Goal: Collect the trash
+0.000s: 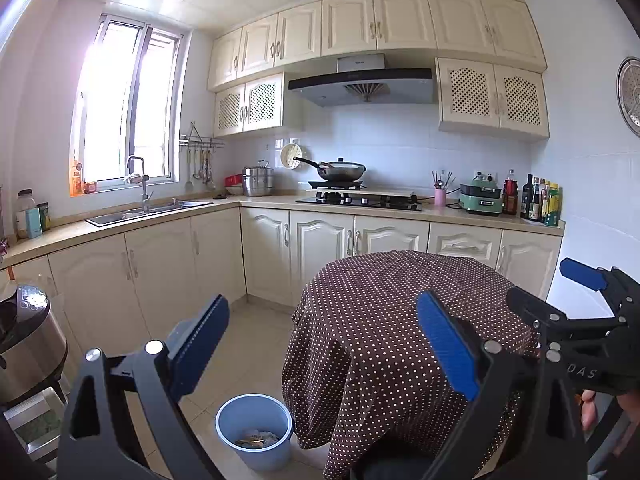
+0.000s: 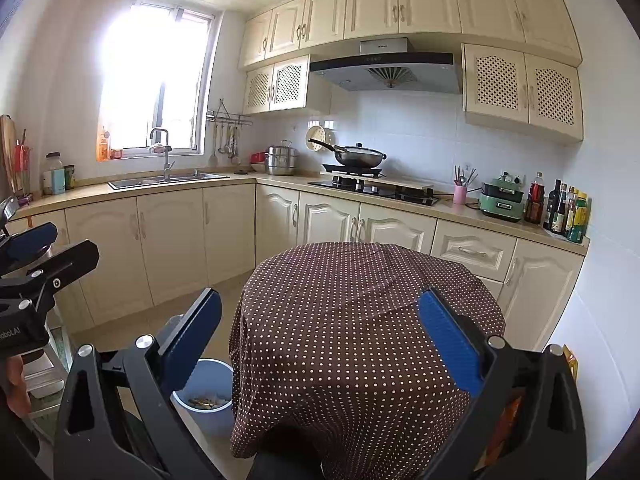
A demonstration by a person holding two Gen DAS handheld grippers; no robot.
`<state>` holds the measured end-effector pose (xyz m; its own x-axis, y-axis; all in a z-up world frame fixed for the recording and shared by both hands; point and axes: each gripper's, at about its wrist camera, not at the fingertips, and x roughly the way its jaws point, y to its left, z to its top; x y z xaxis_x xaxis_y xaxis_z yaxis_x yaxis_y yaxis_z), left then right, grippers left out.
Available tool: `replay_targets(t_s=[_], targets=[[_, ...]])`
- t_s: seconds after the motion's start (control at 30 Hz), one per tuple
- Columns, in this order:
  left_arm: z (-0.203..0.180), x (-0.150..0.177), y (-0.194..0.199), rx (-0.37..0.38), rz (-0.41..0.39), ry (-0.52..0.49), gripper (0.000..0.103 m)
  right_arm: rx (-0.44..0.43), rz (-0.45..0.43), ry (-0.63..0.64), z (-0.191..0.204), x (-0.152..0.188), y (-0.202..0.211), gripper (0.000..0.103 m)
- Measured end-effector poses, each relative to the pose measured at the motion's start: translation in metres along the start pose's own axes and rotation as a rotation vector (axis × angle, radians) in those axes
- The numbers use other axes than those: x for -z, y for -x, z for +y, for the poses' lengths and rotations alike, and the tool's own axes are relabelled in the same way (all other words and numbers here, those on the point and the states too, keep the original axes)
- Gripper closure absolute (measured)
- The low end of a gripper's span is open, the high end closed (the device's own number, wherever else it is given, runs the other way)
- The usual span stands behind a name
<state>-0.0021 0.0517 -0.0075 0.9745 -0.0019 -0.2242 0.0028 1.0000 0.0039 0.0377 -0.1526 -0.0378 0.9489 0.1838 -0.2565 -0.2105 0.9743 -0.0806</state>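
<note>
- Blue-padded jaws on my left gripper (image 1: pixel 328 344) stand wide apart, nothing between them; they hang above the floor and the table's left edge.
- Right gripper (image 2: pixel 320 340) same: blue pads spread wide, empty, held over the table's near edge.
- In the left wrist view the right gripper shows at the right, w/ part of a hand (image 1: pixel 592 408) under it; in the right wrist view the left gripper sits at the far left.
- Table (image 2: pixel 360 300) is round, covered by a brown cloth w/ white dots that drapes down over the edges. Cloth top looks bare.
- Blue bin (image 1: pixel 254 432) stands on the tiled floor just beside the table's left edge, upright. Trash (image 1: pixel 256 438) lies in its bottom: pale scraps, can't tell what exactly.
- Steel cooker (image 1: pixel 28 336) on a stand at far left, well apart from the bin.
- Behind: cream cabinets, L-shaped counter (image 1: pixel 260 202) w/ sink (image 1: pixel 148 210) under the window, hob w/ a wok (image 1: pixel 342 170), pink cup of utensils (image 1: pixel 440 196), green appliance (image 1: pixel 480 200), bottles (image 1: pixel 540 200) at the counter's right end.
</note>
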Motion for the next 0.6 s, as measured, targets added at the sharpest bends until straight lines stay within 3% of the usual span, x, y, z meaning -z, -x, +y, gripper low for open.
replay_targets(t_s=[0.6], targets=[[-0.0011,0.0004,-0.0011,0.002,0.003,0.002,0.01,-0.005,0.011,-0.004,0.0024,0.0028,0.0,0.007]])
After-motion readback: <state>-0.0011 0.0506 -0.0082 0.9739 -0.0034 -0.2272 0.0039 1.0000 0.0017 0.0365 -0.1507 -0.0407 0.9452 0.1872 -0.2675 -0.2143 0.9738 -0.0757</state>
